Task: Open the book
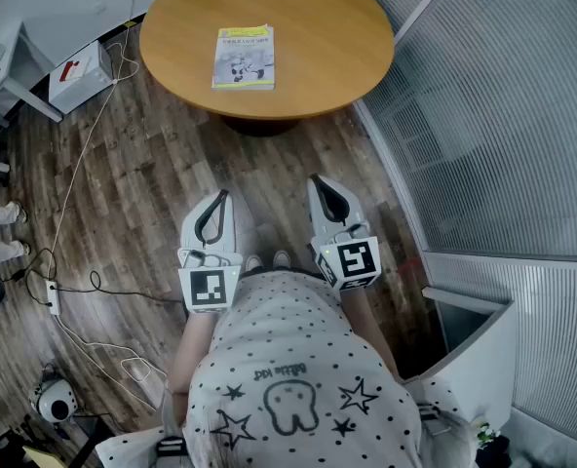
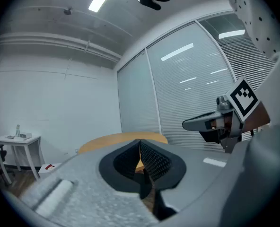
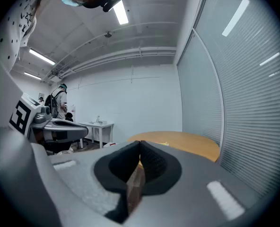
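Observation:
A closed book (image 1: 243,58) with a pale cover and yellow edges lies flat on the round wooden table (image 1: 318,27) in the head view. My left gripper (image 1: 221,195) and right gripper (image 1: 317,180) are held side by side well short of the table, over the floor, both pointing toward it. Each has its jaws shut with nothing between them. In the left gripper view the shut gripper (image 2: 140,142) faces the table's edge (image 2: 107,141), with the right gripper (image 2: 215,122) at its side. The right gripper view shows its shut gripper (image 3: 140,143) before the table (image 3: 187,141).
A glass partition with blinds (image 1: 493,115) runs along the right. A white box (image 1: 79,74) and cables (image 1: 84,164) lie on the wooden floor at left. A white side table (image 2: 17,143) stands by the far wall; people (image 3: 59,103) stand in the distance.

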The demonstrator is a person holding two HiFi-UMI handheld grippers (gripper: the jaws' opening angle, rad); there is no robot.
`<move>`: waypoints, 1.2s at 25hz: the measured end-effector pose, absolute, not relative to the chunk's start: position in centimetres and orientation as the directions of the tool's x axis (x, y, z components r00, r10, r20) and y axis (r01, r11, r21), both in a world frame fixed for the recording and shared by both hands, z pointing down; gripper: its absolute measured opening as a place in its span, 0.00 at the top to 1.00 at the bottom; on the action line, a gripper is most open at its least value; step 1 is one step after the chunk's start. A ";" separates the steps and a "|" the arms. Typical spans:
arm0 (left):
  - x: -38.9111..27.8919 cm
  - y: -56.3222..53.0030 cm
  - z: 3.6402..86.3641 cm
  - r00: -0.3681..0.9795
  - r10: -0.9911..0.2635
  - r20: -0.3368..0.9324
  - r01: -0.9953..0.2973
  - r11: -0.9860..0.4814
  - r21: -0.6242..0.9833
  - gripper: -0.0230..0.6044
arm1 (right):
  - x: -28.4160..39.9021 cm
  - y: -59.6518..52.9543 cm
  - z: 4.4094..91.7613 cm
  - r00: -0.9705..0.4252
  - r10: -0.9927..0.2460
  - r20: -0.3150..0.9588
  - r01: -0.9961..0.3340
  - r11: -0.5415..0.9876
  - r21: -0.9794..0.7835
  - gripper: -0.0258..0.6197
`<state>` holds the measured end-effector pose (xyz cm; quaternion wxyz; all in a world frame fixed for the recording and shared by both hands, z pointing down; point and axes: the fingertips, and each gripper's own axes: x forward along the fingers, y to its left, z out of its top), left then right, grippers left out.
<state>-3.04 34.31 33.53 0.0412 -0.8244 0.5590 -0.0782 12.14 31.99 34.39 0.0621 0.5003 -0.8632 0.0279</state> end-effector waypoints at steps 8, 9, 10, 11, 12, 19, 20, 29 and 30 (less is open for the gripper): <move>-3.1 33.4 32.5 0.350 -0.935 0.058 -0.922 -0.355 -0.157 0.94 | 13.0 32.3 34.4 -0.488 -0.862 0.138 -0.869 0.494 0.012 0.96; -3.1 33.5 32.5 0.349 -0.935 0.058 -0.922 -0.354 -0.156 0.94 | 12.9 32.4 34.4 -0.489 -0.862 0.137 -0.869 0.495 0.014 0.96; -3.2 33.5 32.5 0.348 -0.936 0.057 -0.923 -0.353 -0.153 0.94 | 12.9 32.4 34.3 -0.489 -0.862 0.136 -0.868 0.496 0.017 0.96; -3.2 33.5 32.5 0.347 -0.936 0.057 -0.924 -0.352 -0.152 0.94 | 12.9 32.4 34.3 -0.490 -0.861 0.135 -0.868 0.496 0.019 0.96; -3.3 33.5 32.4 0.346 -0.937 0.056 -0.924 -0.351 -0.151 0.94 | 12.9 32.4 34.2 -0.490 -0.861 0.134 -0.868 0.497 0.020 0.96; -3.3 34.1 31.6 0.344 -0.938 0.046 -0.926 -0.346 -0.149 0.94 | 12.9 33.1 33.4 -0.496 -0.860 0.121 -0.865 0.501 0.018 0.96; -3.4 34.3 31.7 0.344 -0.938 0.045 -0.926 -0.347 -0.151 0.94 | 12.9 33.3 33.1 -0.498 -0.860 0.112 -0.864 0.503 0.010 0.96; -4.8 35.9 31.3 0.361 -0.931 0.041 -0.919 -0.363 -0.156 0.94 | 13.0 35.6 31.2 -0.512 -0.858 0.049 -0.859 0.512 -0.002 0.96; -5.1 35.9 31.5 0.359 -0.932 0.045 -0.920 -0.362 -0.152 0.94 | 13.0 35.6 31.2 -0.517 -0.855 0.042 -0.856 0.516 -0.027 0.95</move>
